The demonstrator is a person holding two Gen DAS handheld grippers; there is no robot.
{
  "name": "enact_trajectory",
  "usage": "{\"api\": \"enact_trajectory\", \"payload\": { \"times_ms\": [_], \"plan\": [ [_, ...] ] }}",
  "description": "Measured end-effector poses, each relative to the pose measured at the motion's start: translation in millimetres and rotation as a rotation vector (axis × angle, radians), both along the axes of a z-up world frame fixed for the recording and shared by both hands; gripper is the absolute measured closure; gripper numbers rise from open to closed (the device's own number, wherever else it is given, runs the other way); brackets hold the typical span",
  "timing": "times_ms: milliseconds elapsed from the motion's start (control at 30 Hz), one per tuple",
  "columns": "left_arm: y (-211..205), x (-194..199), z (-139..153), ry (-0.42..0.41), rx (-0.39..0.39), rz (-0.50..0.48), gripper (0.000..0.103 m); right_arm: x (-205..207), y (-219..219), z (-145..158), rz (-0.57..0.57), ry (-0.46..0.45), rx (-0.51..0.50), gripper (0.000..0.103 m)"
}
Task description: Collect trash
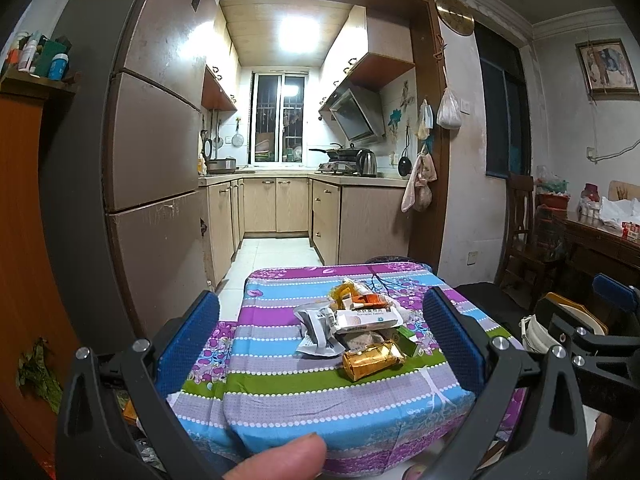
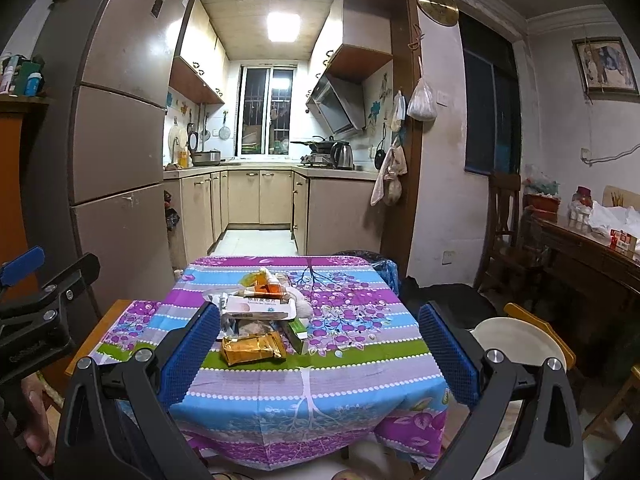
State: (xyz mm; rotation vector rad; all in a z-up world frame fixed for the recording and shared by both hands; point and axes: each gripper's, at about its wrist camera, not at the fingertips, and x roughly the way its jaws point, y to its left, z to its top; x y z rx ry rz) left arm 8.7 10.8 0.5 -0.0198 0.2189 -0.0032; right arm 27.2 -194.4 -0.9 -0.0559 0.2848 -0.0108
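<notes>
A heap of trash lies on the small table with the striped floral cloth [image 1: 280, 396] [image 2: 352, 364]. In it are a gold foil wrapper [image 1: 372, 360] [image 2: 253, 347], a white medicine box [image 1: 368, 317] [image 2: 260, 307], a crumpled silver wrapper [image 1: 316, 328], a green box [image 2: 298, 332] and orange packets [image 1: 372, 300] [image 2: 269, 288]. My left gripper [image 1: 320, 344] is open and held short of the heap. My right gripper [image 2: 320, 354] is open too, with the heap ahead and left of its middle. Neither holds anything.
A black-lined trash bin [image 2: 370, 258] stands behind the table's far right corner. A white stool seat [image 2: 516, 340] sits right of the table. A fridge [image 1: 156, 168] stands at left, a wooden sideboard [image 2: 588, 248] and chair [image 2: 504, 216] at right. The kitchen opens straight ahead.
</notes>
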Motion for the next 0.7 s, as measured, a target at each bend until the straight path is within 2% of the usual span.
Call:
{"api": "enact_trajectory", "payload": {
  "times_ms": [700],
  "plan": [
    [-1.0, -1.7, 2.0, 0.002, 0.007, -0.004, 0.005, 1.0, -4.3, 0.7, -0.004, 0.011, 0.008, 0.004]
  ]
}}
